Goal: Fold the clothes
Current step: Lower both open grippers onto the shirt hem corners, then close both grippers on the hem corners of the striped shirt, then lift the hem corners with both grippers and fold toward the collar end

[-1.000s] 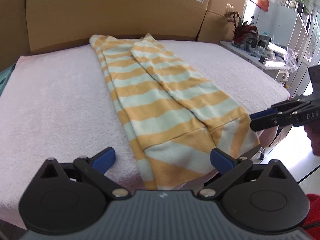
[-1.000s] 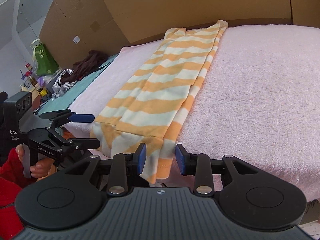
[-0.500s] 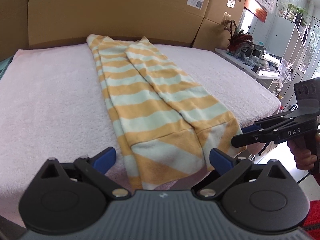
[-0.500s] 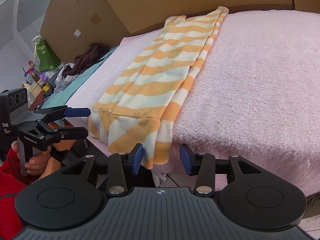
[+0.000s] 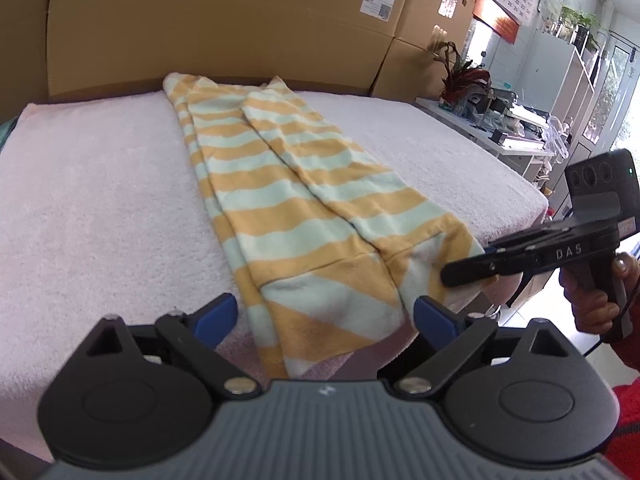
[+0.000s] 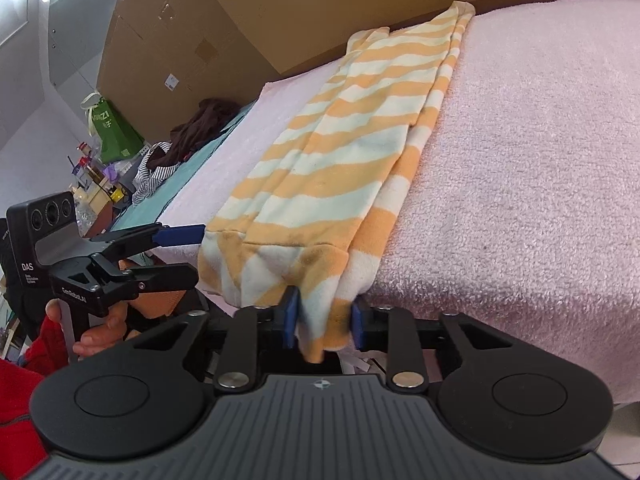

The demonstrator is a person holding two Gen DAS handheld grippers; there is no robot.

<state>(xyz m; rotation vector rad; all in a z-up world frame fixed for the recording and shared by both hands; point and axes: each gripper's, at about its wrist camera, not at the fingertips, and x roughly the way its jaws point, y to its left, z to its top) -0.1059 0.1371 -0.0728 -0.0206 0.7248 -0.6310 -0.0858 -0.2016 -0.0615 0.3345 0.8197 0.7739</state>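
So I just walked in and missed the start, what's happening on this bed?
A person is folding a striped garment lying lengthwise on a pink blanket. The right gripper has the hem corner between its fingers, not clearly clamped. The left gripper is open, its fingers on either side of the hem's other end.

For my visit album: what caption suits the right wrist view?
Right tongs straddle the hanging hem of striped clothes on a pink towel; left tongs wait beside.
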